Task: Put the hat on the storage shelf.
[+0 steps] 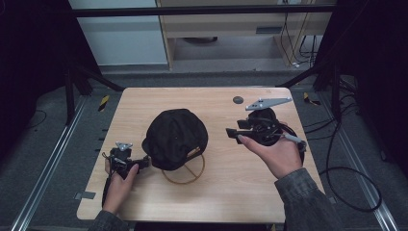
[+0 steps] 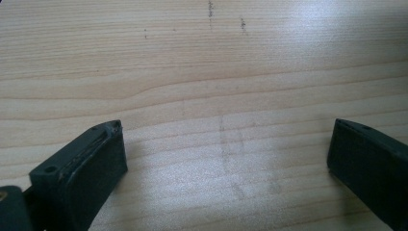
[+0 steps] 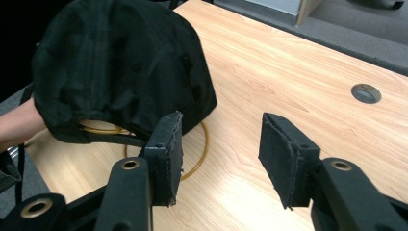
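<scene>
Jaws first: the left gripper (image 1: 139,165) has them spread wide with nothing between, and its own camera looks down past them at bare wood grain (image 2: 211,96). It sits near the front-left of the table (image 1: 250,192), held in the person's left hand (image 1: 119,185), tips pointing right and ending just beside the near-left edge of the black cap (image 1: 175,137); can't tell from above whether they actually touch the fabric. Over on the right, the right gripper (image 1: 233,134) has its jaws partly apart too, nothing pinched, pointing left toward the cap from a bit of a distance. The right hand (image 1: 276,154) holds it clear of the tabletop as far as I can tell, grey plate on top. In the right gripper view the pads (image 3: 171,154) stand apart with plain table showing between them, and the cap sits beyond the left-hand one. The cap itself is roughly mid-table, a little left of centre, perched on a thin brass-coloured wire ring stand (image 1: 185,173), with the ring's loop poking out on the near side under the rim. Farther back on the table there's a small round grey grommet hole (image 1: 238,100) near the far edge, well apart from everything else.
</scene>
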